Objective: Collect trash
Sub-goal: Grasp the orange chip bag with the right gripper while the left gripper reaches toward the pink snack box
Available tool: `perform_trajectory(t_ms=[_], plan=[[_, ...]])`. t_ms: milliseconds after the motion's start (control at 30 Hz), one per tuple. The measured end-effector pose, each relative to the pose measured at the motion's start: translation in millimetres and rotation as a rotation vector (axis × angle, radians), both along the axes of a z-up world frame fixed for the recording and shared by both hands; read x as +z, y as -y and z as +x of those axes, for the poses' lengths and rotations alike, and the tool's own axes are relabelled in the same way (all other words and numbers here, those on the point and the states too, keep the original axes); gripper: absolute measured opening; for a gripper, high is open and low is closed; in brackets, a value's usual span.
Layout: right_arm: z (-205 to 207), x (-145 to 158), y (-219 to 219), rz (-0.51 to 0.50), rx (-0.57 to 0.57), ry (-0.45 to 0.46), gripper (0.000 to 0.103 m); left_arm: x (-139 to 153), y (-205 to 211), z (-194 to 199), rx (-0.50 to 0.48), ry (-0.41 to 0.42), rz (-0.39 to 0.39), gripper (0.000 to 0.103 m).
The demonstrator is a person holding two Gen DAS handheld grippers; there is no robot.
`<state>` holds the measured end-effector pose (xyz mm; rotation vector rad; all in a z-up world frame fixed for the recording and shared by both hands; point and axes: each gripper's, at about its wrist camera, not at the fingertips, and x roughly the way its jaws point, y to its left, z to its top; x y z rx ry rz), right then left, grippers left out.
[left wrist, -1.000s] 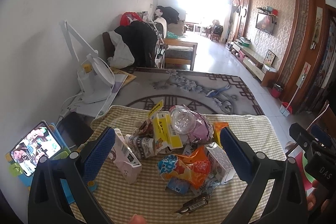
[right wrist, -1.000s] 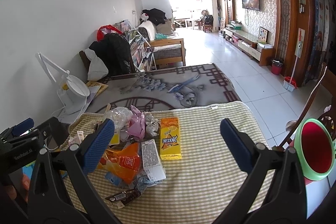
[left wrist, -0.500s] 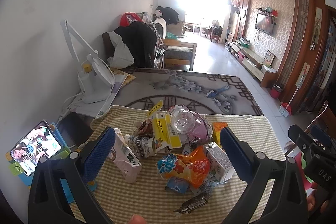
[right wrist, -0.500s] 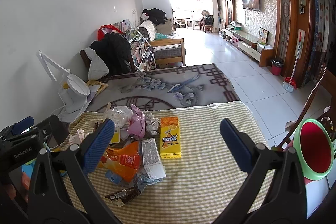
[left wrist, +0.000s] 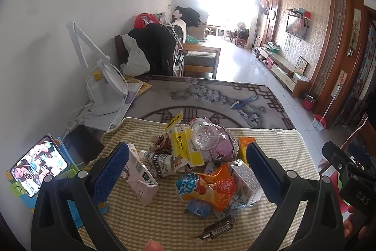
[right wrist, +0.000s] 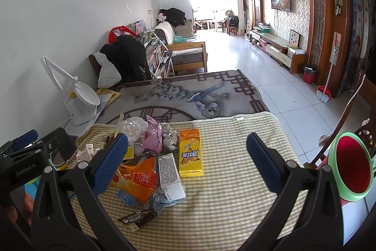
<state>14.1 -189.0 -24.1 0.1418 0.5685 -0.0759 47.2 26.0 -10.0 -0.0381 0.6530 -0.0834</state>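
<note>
- My left fingers [left wrist: 110, 171], spread wide and empty, hover just short of the heap of crumpled wrappers and cartons [left wrist: 199, 164].
- Right fingers [right wrist: 110, 161], also spread, sit right of it; the flat yellow snack box [right wrist: 190, 157] points away lengthwise.
- Checked-cloth bench [right wrist: 235, 180] beyond.

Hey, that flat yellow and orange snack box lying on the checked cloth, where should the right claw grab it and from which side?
Grip the flat yellow and orange snack box across its two long edges near the middle, coming down from above. It lies flat on the checked cloth, its right edge bare; the grey patterned carton sits close on its left, so the open right claw should probably straddle carefully.
</note>
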Motion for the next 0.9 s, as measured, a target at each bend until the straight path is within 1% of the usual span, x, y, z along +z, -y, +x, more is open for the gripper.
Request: perform_trajectory(t_ms=[233,400,433,500,600,633,667,700,767,800,900], plan=[[6.4,-1.4,-1.9,-0.001,0.002,-0.016,0.099,-5.4,-1.6,5.0,0.004,-0.011,0.0,0.095],[14.2,-5.4,-3.8,-0.008,0.006,-0.035,0.099,-5.4,-14.8,9.5,-0.001,0.007,-0.076,0.095],[15.9,-6.7,-4.6,-0.011,0.006,-0.039,0.099,-5.8,-18.5,10.9,0.0,0.012,-0.085,0.095],[20.4,-12.7,-6.2,-0.017,0.016,-0.051,0.1,-9.0,-25.5,14.9,0.01,0.016,-0.075,0.095],[37.4,-32.8,-14.8,-0.003,0.1,-0.129,0.1,-18.2,-36.4,17.1,0.064,0.043,-0.018,0.095],[43.1,-38.7,-18.9,0.004,0.125,-0.156,0.1,-21.7,-39.3,17.9,0.076,0.038,0.007,0.095],[48.9,-45.6,-25.0,0.014,0.159,-0.182,0.099,-26.6,-48.2,22.6,0.077,0.016,0.026,0.095],[56.7,-54.6,-34.6,0.024,0.215,-0.211,0.099,-31.6,-52.1,27.5,0.075,-0.029,0.06,0.095],[70.6,-71.1,-55.9,0.013,0.31,-0.264,0.099,-39.9,-58.4,33.1,0.086,-0.073,0.106,0.095],[74.8,-77.6,-64.9,-0.004,0.334,-0.278,0.099,-41.6,-66.2,35.2,0.086,-0.086,0.105,0.095],[91.1,-102.4,-106.9,-0.117,0.445,-0.32,0.095,-45.2,-82.6,39.4,0.089,-0.105,0.079,0.095]])
